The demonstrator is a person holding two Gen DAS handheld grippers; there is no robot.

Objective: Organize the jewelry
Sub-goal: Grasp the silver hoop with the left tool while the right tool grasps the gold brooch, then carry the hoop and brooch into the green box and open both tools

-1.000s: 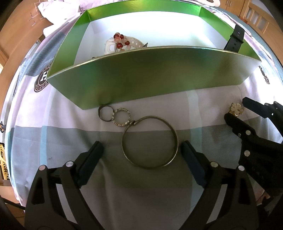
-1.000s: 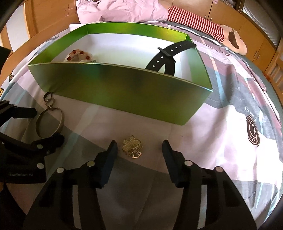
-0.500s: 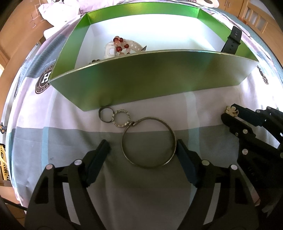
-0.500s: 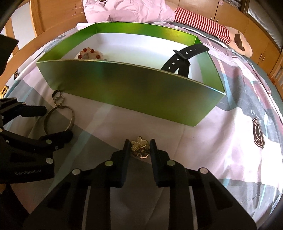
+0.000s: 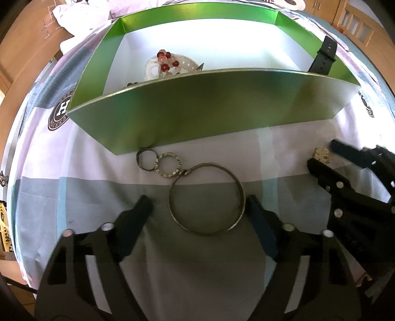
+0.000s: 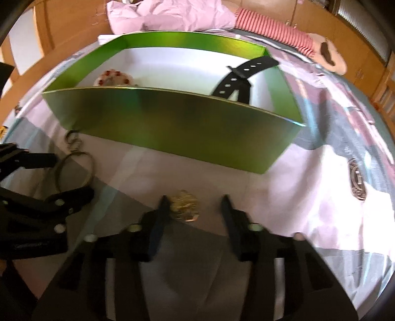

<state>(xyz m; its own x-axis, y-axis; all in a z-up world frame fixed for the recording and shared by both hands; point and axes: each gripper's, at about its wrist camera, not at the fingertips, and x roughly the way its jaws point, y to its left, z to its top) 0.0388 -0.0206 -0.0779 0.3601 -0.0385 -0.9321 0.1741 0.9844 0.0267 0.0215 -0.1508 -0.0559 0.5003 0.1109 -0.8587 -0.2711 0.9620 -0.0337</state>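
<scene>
A large metal bangle (image 5: 207,232) with small linked rings (image 5: 176,170) lies on the bedsheet in front of the green box (image 5: 209,108). My left gripper (image 5: 198,203) straddles it, jaws closing. The right finger touches the ring's edge and the left finger stands apart from it. A gold brooch (image 6: 185,206) lies between the fingers of my right gripper (image 6: 195,201), whose jaws are opening. It sits against the left finger, clear of the right one. The box holds a red bead bracelet (image 5: 166,59) on a white piece and a black strap (image 6: 237,76).
The pink and grey patchwork sheet (image 5: 197,284) has round emblems (image 5: 60,111). The box's tall front wall (image 6: 172,123) stands just beyond both grippers. Crumpled pink cloth (image 6: 172,14) and a red-and-white striped soft item (image 6: 271,27) lie behind it. Wooden furniture rings the bed.
The left jaws have narrowed around the bangle. The right jaws closed in on the brooch, then spread apart again. The brooch still lies on the sheet.
</scene>
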